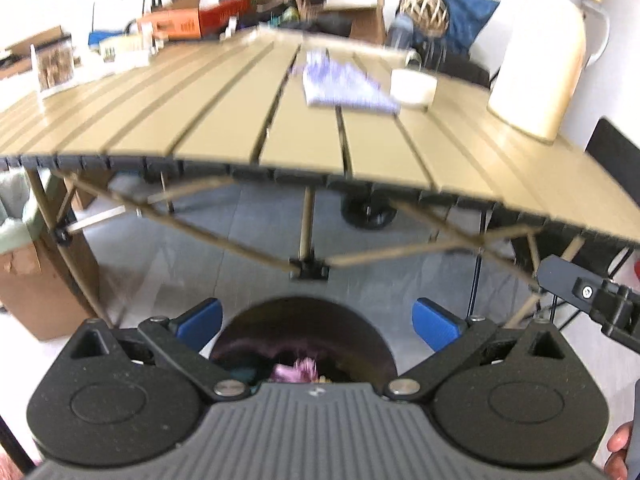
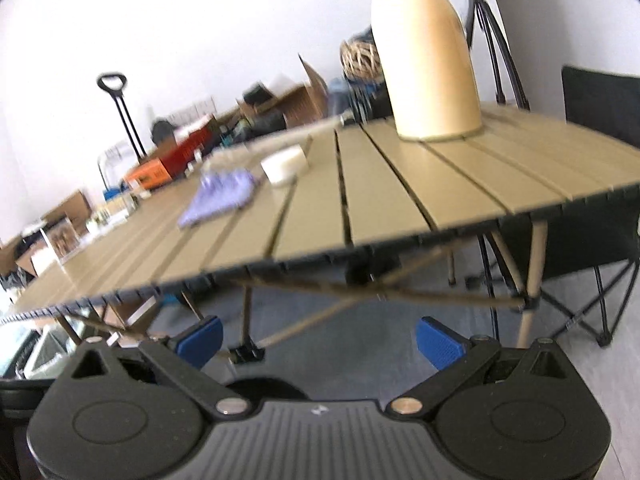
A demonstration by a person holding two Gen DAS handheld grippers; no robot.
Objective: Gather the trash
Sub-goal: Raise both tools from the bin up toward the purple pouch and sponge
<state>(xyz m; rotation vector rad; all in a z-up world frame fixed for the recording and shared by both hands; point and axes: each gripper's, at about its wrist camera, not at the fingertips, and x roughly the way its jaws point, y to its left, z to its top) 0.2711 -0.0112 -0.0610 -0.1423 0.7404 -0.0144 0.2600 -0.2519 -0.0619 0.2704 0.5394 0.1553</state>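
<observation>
A dark round bin (image 1: 304,340) sits on the floor just below my left gripper (image 1: 318,324), with pink crumpled trash (image 1: 298,370) inside it. The left gripper is open and empty, held below the table's front edge. My right gripper (image 2: 320,340) is open and empty too, low in front of the table; the bin's rim (image 2: 268,390) shows beneath it. A crumpled purple-white cloth or wrapper (image 1: 344,86) lies on the tan slatted table (image 1: 224,120), next to a small white bowl (image 1: 413,86). Both also show in the right wrist view: the cloth (image 2: 220,198) and the bowl (image 2: 285,166).
A tall cream jug (image 1: 548,52) stands at the table's right end (image 2: 430,60). Boxes and clutter (image 1: 180,20) crowd the far left side. A cardboard box (image 1: 36,296) stands on the floor at left. A black folding chair (image 2: 600,184) is at right. The right gripper's body (image 1: 592,300) shows in the left wrist view.
</observation>
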